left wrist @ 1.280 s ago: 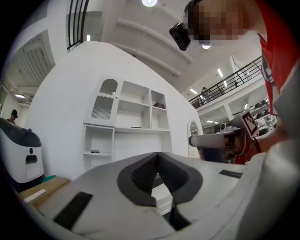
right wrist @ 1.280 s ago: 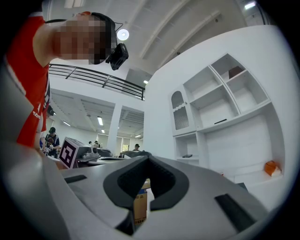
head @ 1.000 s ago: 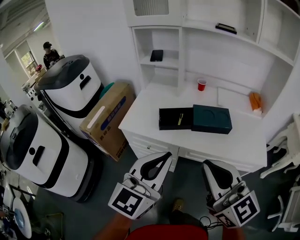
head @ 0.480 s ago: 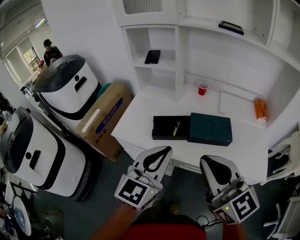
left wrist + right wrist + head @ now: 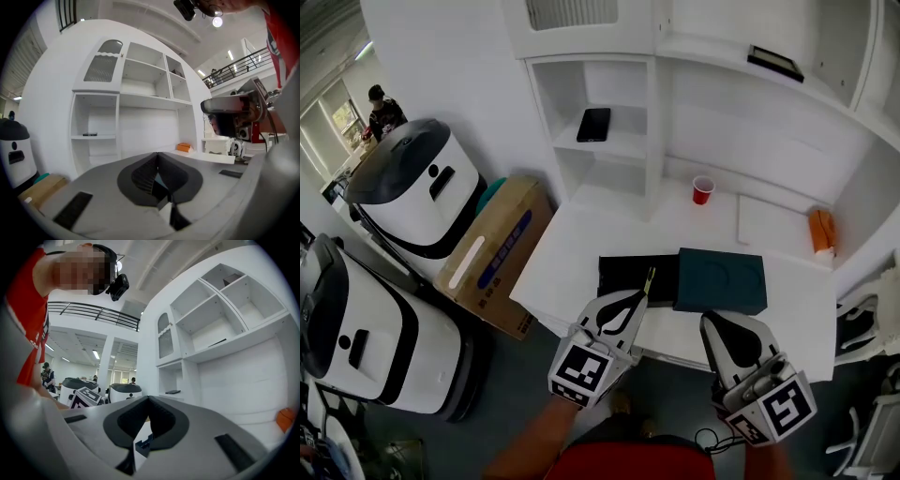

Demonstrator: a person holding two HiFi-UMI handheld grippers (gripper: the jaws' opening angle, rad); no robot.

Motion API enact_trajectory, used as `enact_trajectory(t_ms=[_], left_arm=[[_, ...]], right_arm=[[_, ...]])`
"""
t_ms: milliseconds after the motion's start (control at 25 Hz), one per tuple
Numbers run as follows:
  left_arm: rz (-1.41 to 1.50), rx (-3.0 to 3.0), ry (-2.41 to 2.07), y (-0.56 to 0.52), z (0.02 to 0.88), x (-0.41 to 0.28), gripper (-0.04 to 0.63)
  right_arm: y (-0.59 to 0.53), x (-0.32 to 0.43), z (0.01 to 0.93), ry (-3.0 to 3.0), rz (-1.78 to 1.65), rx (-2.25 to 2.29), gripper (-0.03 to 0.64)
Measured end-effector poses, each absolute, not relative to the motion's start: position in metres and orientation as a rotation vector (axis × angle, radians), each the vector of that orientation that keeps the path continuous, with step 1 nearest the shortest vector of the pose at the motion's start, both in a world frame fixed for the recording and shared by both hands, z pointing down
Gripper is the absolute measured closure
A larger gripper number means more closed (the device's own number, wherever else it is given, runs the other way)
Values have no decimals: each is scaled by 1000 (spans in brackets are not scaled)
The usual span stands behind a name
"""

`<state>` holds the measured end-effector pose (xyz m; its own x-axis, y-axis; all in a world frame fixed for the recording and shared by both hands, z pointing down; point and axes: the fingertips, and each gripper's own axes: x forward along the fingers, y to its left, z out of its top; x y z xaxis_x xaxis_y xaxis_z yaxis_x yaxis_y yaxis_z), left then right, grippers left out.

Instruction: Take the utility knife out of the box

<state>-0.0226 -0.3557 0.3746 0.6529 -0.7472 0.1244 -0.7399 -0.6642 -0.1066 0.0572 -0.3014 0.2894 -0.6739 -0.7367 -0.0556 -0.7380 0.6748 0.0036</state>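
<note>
We hold our left white-and-black two-jaw gripper (image 5: 636, 296) out ahead of us, nearly level, its jaws closed tip to tip on themselves. Our right white-and-black two-jaw gripper (image 5: 713, 321) lies beside it, well apart and pointing the same way, its jaws also meeting at the tips. The left marker cube (image 5: 584, 370) and the right marker cube (image 5: 780, 410) face up at us. Our bare left forearm (image 5: 530, 442) runs back to our red shirt (image 5: 647, 465).

Bright, even indoor lighting; strong fisheye warp, dark vignetted corners.

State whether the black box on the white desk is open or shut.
Open: the dark teal lid lies beside the black box, exposing the yellow utility knife.
</note>
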Motion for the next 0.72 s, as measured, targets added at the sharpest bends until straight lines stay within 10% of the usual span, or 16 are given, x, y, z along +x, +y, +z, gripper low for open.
enact_trajectory(t_ms=[720], left_arm=[[-819,-2961,1325,-466,496,-1,504]], right_arm=[[-376,80,303,2835,-16,-1284,607]])
